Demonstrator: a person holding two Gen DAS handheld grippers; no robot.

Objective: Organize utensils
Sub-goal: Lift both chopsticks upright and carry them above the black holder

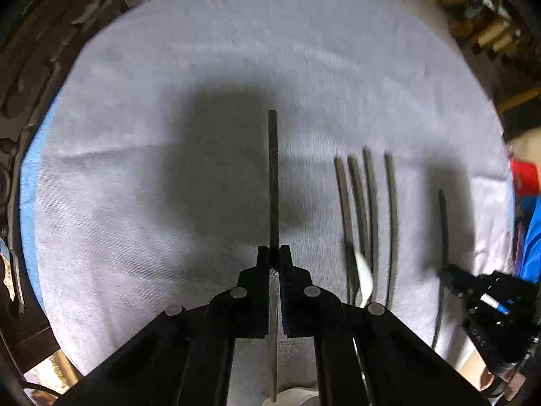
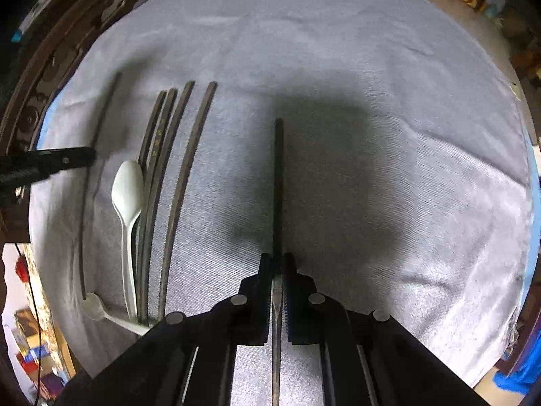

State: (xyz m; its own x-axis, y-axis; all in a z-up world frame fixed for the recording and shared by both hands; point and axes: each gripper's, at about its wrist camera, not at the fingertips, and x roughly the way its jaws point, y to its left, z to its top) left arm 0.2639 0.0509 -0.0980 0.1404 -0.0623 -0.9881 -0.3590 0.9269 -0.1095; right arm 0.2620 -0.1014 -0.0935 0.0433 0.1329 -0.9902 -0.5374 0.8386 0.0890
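My left gripper (image 1: 274, 253) is shut on a dark chopstick (image 1: 273, 176) that points forward above the grey towel (image 1: 169, 135). My right gripper (image 2: 278, 260) is shut on another dark chopstick (image 2: 278, 186), also pointing forward. Several dark chopsticks (image 2: 175, 169) lie side by side on the towel, left of my right gripper and right of my left one (image 1: 368, 203). A white plastic spoon (image 2: 127, 189) lies beside them, and a second white spoon (image 2: 98, 308) lies near the front edge. The left gripper (image 2: 88, 158) shows at the left of the right wrist view; the right gripper (image 1: 448, 275) shows at the right of the left wrist view.
The grey towel (image 2: 405, 135) covers a round table with a dark carved wooden rim (image 2: 37, 101). Boxes and clutter (image 1: 490, 27) stand on the floor beyond the table. A blue cloth (image 1: 531, 247) is at the right edge.
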